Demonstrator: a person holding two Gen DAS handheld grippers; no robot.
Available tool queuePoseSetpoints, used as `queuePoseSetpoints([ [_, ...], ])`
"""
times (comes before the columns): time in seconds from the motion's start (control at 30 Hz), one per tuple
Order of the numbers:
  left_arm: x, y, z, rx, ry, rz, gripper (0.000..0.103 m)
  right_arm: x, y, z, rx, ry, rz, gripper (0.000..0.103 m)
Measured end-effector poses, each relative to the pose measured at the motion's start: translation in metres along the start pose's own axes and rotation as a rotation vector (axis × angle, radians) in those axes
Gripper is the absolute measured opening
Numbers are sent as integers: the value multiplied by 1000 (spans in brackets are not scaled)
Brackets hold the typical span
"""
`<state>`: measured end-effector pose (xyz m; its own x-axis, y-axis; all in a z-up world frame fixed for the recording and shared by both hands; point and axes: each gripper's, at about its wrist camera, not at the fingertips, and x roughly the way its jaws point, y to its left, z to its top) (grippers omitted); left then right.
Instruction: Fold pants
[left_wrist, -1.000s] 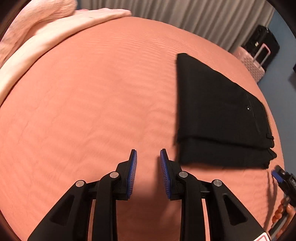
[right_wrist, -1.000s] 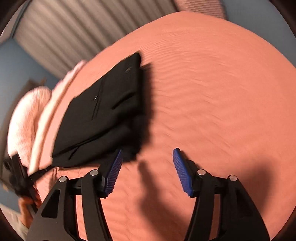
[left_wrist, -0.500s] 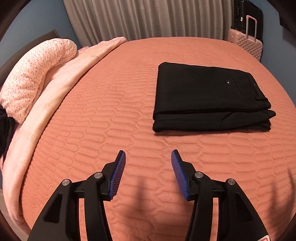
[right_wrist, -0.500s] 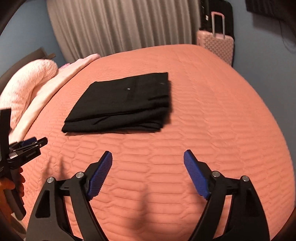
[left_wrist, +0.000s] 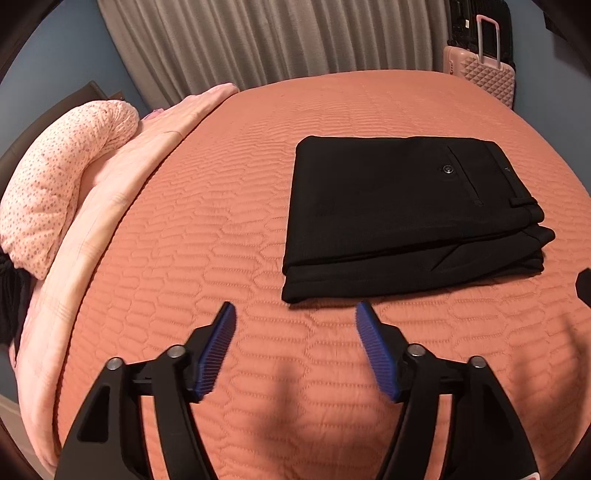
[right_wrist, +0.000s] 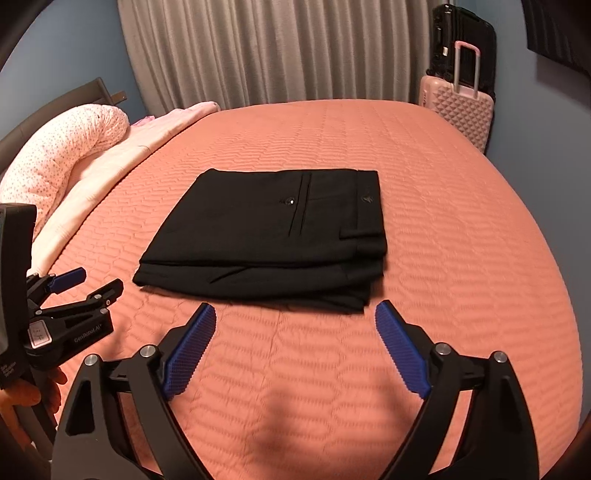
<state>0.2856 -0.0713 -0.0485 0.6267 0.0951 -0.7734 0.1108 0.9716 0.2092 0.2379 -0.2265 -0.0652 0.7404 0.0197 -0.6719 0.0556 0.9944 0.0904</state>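
Observation:
The black pants (left_wrist: 399, 214) lie folded in a flat rectangular stack on the orange quilted bed (left_wrist: 221, 229), back pocket button facing up. They also show in the right wrist view (right_wrist: 273, 232). My left gripper (left_wrist: 295, 314) is open and empty, held above the bed just short of the stack's near edge. My right gripper (right_wrist: 295, 314) is open and empty, also just short of the near edge. The left gripper also appears in the right wrist view (right_wrist: 79, 284), at the left edge, held in a hand.
A spotted pink pillow (left_wrist: 62, 184) and a pale pink blanket (left_wrist: 122, 184) lie along the bed's left side. A pink suitcase (right_wrist: 458, 107) and a black one (right_wrist: 461, 44) stand past the far right corner. Grey curtains (right_wrist: 277, 48) hang behind.
Both grippers have pulled back and levelled out from close over the bed, so the whole folded stack is in view. Both jaws have opened wider. The pants have not moved.

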Motion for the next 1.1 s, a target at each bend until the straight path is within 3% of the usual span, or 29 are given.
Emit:
queuePoseSetpoints([
  [0.07, 7, -5, 8, 13, -7, -6, 69, 12, 1, 10, -14, -2, -16, 93],
  [0.2, 33, -8, 31, -3, 12, -33, 72, 38, -9, 30, -24, 4, -54, 93],
  [0.3, 64, 4, 47, -64, 78, -117, 73, 57, -31, 42, 15, 39, -45, 94],
  [0.43, 104, 35, 55, -195, 131, -166, 73, 84, -65, 47, 79, 95, -29, 94],
  [0.63, 147, 66, 48, -412, 196, -427, 74, 131, -105, 39, 255, 203, 95, 94],
  [0.77, 153, 77, 41, -520, 167, -512, 77, 144, -112, 30, 354, 205, 179, 98],
  [0.9, 150, 72, 35, -547, 138, -565, 81, 145, -106, 28, 380, 194, 247, 98],
  [1.0, 155, 60, 35, -578, 158, -730, 83, 149, -102, 27, 425, 210, 360, 98],
  [1.1, 158, 54, 39, -575, 161, -724, 88, 152, -105, 27, 460, 214, 383, 98],
])
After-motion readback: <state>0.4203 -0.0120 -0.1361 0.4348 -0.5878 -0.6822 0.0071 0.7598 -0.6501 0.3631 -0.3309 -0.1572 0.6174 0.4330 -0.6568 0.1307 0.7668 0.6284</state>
